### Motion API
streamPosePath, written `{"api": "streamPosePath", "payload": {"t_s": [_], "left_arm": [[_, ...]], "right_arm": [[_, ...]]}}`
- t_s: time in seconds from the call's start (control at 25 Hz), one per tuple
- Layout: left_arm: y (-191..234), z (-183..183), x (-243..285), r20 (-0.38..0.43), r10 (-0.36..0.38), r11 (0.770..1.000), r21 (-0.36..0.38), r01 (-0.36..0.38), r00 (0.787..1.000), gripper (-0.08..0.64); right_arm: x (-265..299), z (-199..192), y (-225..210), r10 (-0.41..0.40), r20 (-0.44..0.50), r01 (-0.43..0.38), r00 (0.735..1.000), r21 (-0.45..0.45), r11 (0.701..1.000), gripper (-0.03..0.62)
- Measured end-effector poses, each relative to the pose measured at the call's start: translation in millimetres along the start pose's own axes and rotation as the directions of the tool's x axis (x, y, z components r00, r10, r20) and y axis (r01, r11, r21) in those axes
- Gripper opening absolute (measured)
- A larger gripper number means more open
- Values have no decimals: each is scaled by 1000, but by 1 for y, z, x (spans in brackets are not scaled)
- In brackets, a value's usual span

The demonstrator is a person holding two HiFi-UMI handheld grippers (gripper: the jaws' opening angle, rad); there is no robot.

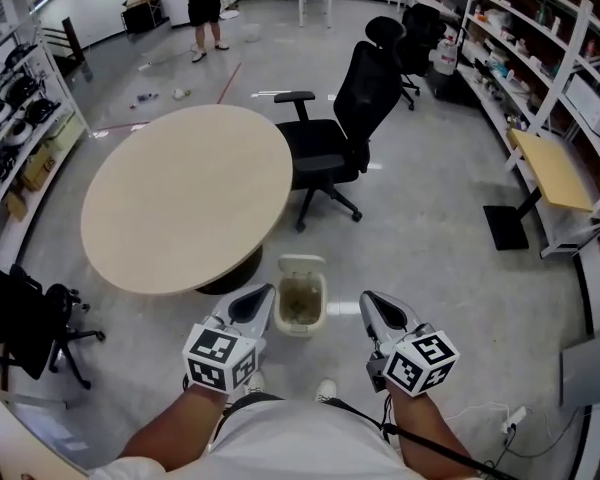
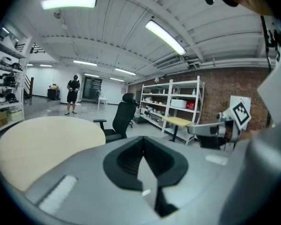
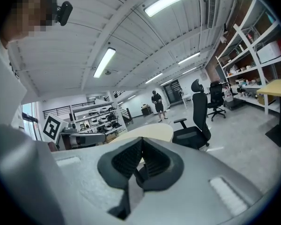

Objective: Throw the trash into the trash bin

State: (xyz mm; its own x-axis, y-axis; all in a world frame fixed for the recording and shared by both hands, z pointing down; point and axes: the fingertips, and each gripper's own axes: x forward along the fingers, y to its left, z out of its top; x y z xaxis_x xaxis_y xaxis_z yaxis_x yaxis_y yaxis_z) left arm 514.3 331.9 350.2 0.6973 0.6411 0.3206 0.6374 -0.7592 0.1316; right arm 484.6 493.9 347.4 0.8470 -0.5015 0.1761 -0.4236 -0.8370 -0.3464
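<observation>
Head view: left tongs (image 1: pixel 261 299) and right tongs (image 1: pixel 374 307) both closed, empty, either side of open bin (image 1: pixel 321 304) on floor (image 1: pixel 430 238) beside round counter (image 1: pixel 180 198).

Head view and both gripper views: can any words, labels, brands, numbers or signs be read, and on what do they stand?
No readable text in any view.
Cubes on the left gripper and right gripper: black-and-white square markers, patterns only.
Items on the shelves: any labels are too small to read.
The trash bin: no print visible.
</observation>
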Motion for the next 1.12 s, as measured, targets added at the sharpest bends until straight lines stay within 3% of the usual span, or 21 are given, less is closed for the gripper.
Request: {"api": "streamPosePath", "payload": {"t_s": [0.56, 1.12], "left_arm": [[56, 7, -11, 30, -39, 999, 12, 39, 999, 8], [60, 9, -15, 41, -84, 995, 50, 81, 996, 8]], "right_arm": [[44, 1, 35, -48, -4, 48, 999, -49, 998, 2], [52, -6, 45, -56, -17, 55, 998, -53, 997, 2]]}}
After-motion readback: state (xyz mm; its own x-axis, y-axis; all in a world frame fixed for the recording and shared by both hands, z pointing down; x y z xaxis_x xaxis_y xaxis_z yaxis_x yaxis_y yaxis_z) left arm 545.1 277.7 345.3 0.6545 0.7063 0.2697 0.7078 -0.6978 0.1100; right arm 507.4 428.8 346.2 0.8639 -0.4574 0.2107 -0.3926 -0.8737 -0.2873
